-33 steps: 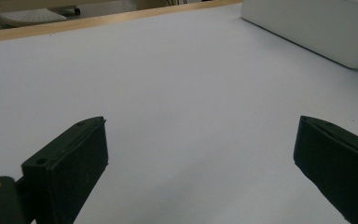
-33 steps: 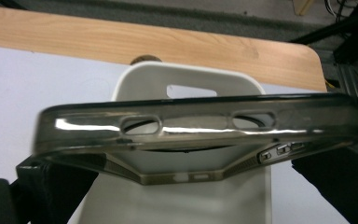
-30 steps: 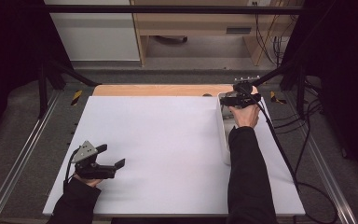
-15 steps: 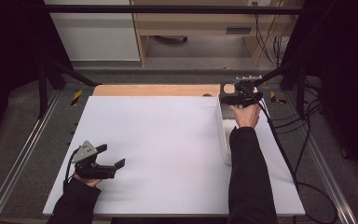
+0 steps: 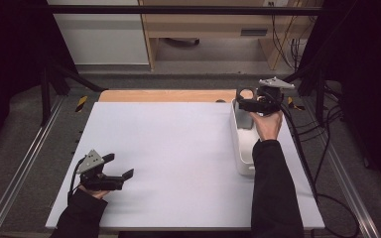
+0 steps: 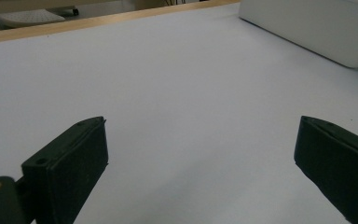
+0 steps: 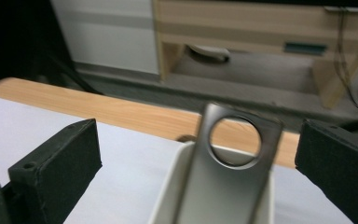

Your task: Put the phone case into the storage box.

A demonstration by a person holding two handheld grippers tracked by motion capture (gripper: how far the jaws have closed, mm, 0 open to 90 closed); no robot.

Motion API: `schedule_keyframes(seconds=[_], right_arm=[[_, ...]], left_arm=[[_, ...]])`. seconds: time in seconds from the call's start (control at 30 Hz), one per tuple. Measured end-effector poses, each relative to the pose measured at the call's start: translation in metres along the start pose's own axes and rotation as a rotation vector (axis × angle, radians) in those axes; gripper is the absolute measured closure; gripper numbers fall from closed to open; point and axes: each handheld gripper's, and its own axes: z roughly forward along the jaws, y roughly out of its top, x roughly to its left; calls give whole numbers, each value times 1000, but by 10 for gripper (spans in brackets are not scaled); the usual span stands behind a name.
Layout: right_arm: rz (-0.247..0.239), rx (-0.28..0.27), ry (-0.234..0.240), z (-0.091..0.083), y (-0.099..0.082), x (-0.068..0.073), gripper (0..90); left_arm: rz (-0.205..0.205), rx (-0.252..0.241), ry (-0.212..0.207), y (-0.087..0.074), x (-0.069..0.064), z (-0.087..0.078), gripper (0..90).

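Jaws of both the right gripper [image 5: 243, 101] and left gripper [image 5: 121, 167] stand open; a white bin [image 5: 239, 144] holds a metal handle [image 7: 228, 177] with a round hole.

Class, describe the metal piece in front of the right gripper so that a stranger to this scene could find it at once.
Start at the white table and go to the long white tray along its right side. At the tray's far end, between the open jaws of the right gripper, a flat grey metal handle leans up out of the tray. The large round hole near its top sets it apart.
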Motion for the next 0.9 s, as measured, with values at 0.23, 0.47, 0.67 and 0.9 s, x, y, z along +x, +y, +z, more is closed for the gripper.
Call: schedule_keyframes(seconds=[0.23,0.47,0.67,0.9], right_arm=[[-39,-88,117,-27,-1,13,6],[-60,-132,232,-54,-13,25,6],[-88,-132,294,-73,-32,29,7],[-84,-165,355,-90,-58,30,11]], left_arm=[[6,3,-1,0,0,1,21],[14,-1,-3,0,-1,1,21],[16,-4,-5,0,-2,1,21],[22,-5,-7,0,-3,1,21]])
